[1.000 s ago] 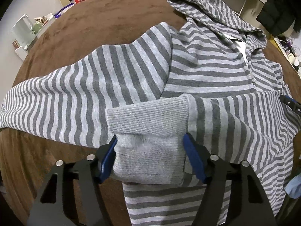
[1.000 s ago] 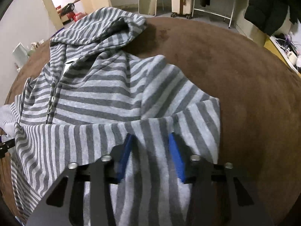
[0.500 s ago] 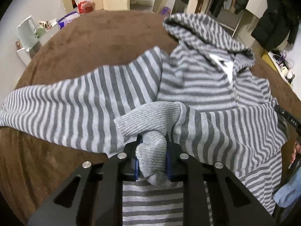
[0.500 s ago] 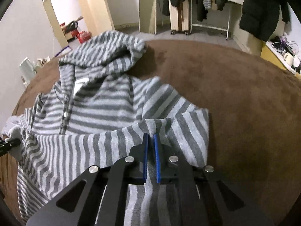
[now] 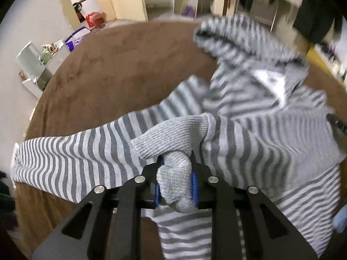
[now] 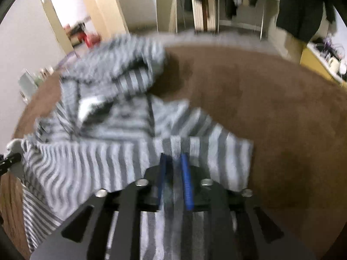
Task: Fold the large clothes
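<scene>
Left wrist view. The left gripper (image 5: 176, 181) is clenched on the plain grey ribbed cuff (image 5: 173, 136) of the striped hoodie (image 5: 249, 143); the knit is bunched between the blue pads (image 5: 194, 184). The jaws have opened slightly within the last half second, yet the cuff is seen pressed between them. The hoodie is spread on the brown surface (image 5: 112, 69), hood (image 5: 245, 36) at the far end. One sleeve (image 5: 71, 158) is stretched out flat toward the picture's left. The gripped cuff belongs to the other sleeve, which is drawn across the body toward the camera. The far part of the garment is blurred.

Right wrist view. The right gripper (image 6: 174, 173) is set on a striped fold of the hoodie (image 6: 104, 160) near its edge at the picture's right. The jaws have been opening within the last half second; striped cloth lies between the blue pads (image 6: 187, 184), but the picture is blurred, so whether it is pressed cannot be told. The hood (image 6: 130, 65) lies at the far end on the brown surface (image 6: 271, 112).

Task progress. Folding is judged to be at an early stage. One sleeve is laid over the chest. The outstretched sleeve is not yet folded in, the hood is not yet turned down, and the body has not been doubled lengthwise.
</scene>
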`<state>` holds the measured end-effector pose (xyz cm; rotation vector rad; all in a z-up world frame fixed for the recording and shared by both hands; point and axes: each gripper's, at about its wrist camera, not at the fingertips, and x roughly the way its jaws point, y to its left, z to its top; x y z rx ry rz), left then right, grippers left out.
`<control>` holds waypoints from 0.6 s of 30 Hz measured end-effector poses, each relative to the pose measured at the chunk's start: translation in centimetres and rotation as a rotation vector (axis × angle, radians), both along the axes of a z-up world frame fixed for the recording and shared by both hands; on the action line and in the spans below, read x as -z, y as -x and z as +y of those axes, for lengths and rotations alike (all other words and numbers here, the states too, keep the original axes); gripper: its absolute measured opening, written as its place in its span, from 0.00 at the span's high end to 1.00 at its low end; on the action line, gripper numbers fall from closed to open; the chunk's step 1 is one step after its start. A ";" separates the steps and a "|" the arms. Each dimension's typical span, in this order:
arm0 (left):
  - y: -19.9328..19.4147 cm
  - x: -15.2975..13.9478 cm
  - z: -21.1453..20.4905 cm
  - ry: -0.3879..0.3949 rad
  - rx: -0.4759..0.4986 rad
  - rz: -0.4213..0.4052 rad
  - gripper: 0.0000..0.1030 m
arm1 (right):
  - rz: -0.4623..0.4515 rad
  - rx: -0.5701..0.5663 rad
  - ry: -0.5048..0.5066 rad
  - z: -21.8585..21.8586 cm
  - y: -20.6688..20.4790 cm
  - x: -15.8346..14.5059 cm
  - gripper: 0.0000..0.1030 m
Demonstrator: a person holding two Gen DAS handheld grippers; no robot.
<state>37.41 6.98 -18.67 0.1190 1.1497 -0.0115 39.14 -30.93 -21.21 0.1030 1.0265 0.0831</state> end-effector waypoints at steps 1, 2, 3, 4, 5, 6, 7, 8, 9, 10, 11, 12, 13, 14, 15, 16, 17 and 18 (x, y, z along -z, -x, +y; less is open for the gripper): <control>-0.3 0.9 0.1 -0.014 0.006 0.020 0.72 | 0.011 0.000 0.003 0.0 0.0 0.6 0.59; -0.4 1.6 0.3 -0.025 0.001 0.029 0.66 | 0.008 -0.001 0.001 0.0 0.1 1.0 0.58; -0.4 2.0 0.5 -0.036 -0.004 0.026 0.63 | -0.007 -0.002 0.005 0.1 0.4 1.1 0.57; -0.3 2.1 0.6 -0.040 -0.004 0.021 0.58 | -0.012 -0.004 0.008 0.2 0.5 1.0 0.54; -0.2 2.3 0.8 -0.039 -0.007 0.016 0.58 | -0.015 -0.006 0.009 0.3 0.6 1.0 0.52; -0.2 2.3 1.0 -0.030 -0.011 0.015 0.58 | -0.019 -0.010 0.017 0.5 0.8 1.1 0.52; -0.1 2.4 1.1 -0.020 -0.017 0.013 0.58 | -0.022 -0.013 0.025 0.6 0.9 1.1 0.52; -0.1 2.5 1.3 -0.013 -0.024 0.015 0.58 | -0.024 -0.018 0.033 0.7 1.0 1.2 0.52; -0.1 2.5 1.2 -0.014 -0.025 0.014 0.58 | -0.026 -0.019 0.038 0.8 1.0 1.2 0.52; -0.1 2.6 1.2 -0.015 -0.025 0.013 0.58 | -0.025 -0.019 0.036 0.6 0.9 1.1 0.52; -0.1 2.6 1.2 -0.017 -0.025 0.012 0.58 | -0.025 -0.017 0.033 0.6 0.9 1.1 0.51; -0.2 2.7 1.2 -0.018 -0.024 0.012 0.58 | -0.024 -0.014 0.029 0.5 0.9 1.1 0.51; -0.2 2.7 1.2 -0.018 -0.024 0.012 0.58 | -0.025 -0.015 0.029 0.4 0.8 1.2 0.51; -0.2 2.7 1.3 -0.016 -0.025 0.012 0.58 | -0.025 -0.016 0.031 0.5 0.8 1.2 0.51; -0.2 2.7 1.2 -0.014 -0.026 0.013 0.58 | -0.024 -0.019 0.035 0.6 0.8 1.2 0.51; -0.2 2.7 1.2 -0.012 -0.028 0.013 0.57 | -0.022 -0.020 0.037 0.6 0.8 1.2 0.50; -0.2 2.7 1.3 -0.014 -0.030 0.014 0.55 | -0.018 -0.019 0.035 0.7 0.8 1.1 0.47; -0.1 2.7 1.4 -0.015 -0.032 0.020 0.53 | -0.014 -0.017 0.032 0.7 0.7 1.0 0.45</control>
